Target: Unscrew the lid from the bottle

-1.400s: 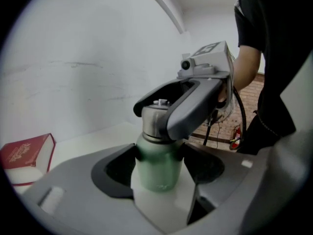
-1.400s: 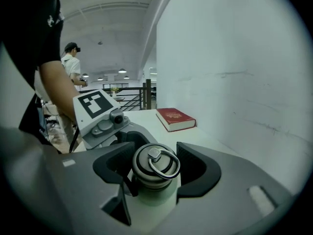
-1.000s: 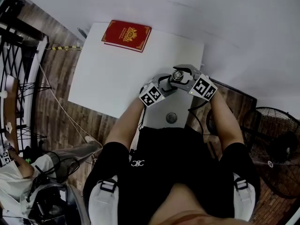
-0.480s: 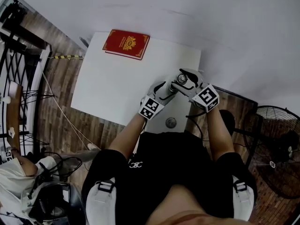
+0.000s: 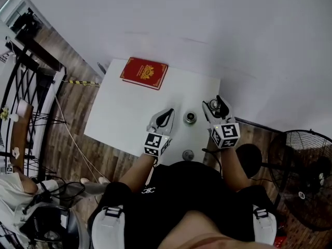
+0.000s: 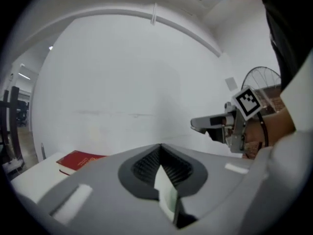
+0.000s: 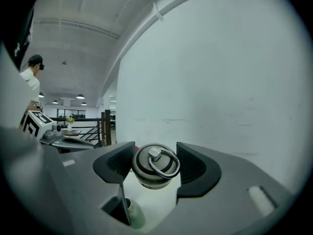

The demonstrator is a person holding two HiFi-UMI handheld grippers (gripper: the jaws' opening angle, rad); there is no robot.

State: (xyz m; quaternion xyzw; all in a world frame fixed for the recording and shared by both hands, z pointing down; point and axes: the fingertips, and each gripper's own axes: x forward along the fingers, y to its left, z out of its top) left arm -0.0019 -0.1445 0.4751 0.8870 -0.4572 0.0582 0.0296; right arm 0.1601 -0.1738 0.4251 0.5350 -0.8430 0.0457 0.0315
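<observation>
The small steel bottle (image 5: 190, 118) stands upright on the white table (image 5: 124, 113), its mouth up, between my two grippers. Its round lid (image 7: 153, 168), with a wire ring on top, sits off the bottle, and my right gripper (image 7: 154, 153) is shut on it. In the head view the lid (image 5: 213, 105) is held right of the bottle by that gripper (image 5: 216, 107). The bottle (image 7: 133, 213) shows low through the gap in the right gripper view. My left gripper (image 5: 166, 116) hovers left of the bottle, apart from it, its jaws (image 6: 161, 153) closing to shut with nothing between them.
A red book (image 5: 144, 72) lies at the table's far edge. A small round grey object (image 5: 188, 154) sits near the table's front edge. A floor fan (image 5: 306, 175) stands at the right, railings and cables at the left. A white wall runs behind the table.
The grippers have drawn apart. The left one let go of the bottle, moved left and closed. The right one moved right with the lid. The bottle now stands alone on the table.
</observation>
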